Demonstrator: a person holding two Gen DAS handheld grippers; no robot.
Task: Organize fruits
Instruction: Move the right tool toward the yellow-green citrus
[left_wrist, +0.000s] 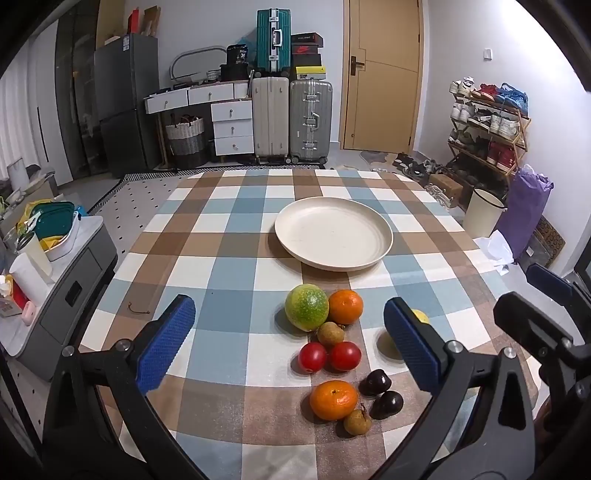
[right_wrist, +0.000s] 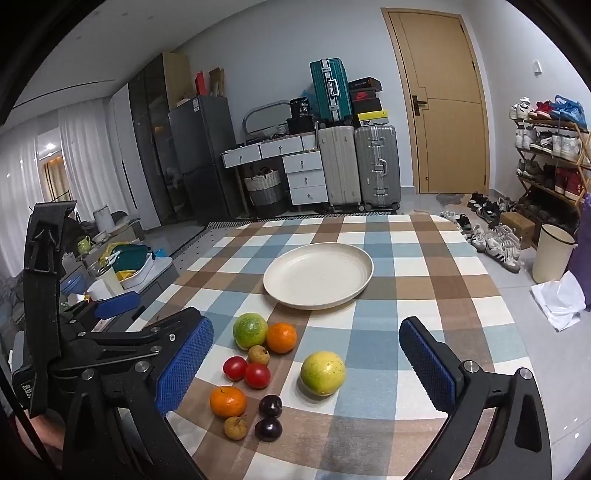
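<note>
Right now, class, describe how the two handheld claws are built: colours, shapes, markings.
Both the left claw and the right claw have black angular plastic frames with silver bolts. Each finger ends in a flat, rectangular blue pad with dimpled texture. A white-lettered label, only partly readable, sits on the left claw's body.

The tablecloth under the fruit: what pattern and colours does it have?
The tablecloth is checked in blue, brown and white squares, clearest in the left wrist view.

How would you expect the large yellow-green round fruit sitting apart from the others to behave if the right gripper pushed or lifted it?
The yellow-green fruit looks near-spherical on a flat tablecloth, so a nudge would probably roll it. Its skin appears smooth and glossy, perhaps slippery. The right gripper is open wide enough to straddle it.
</note>
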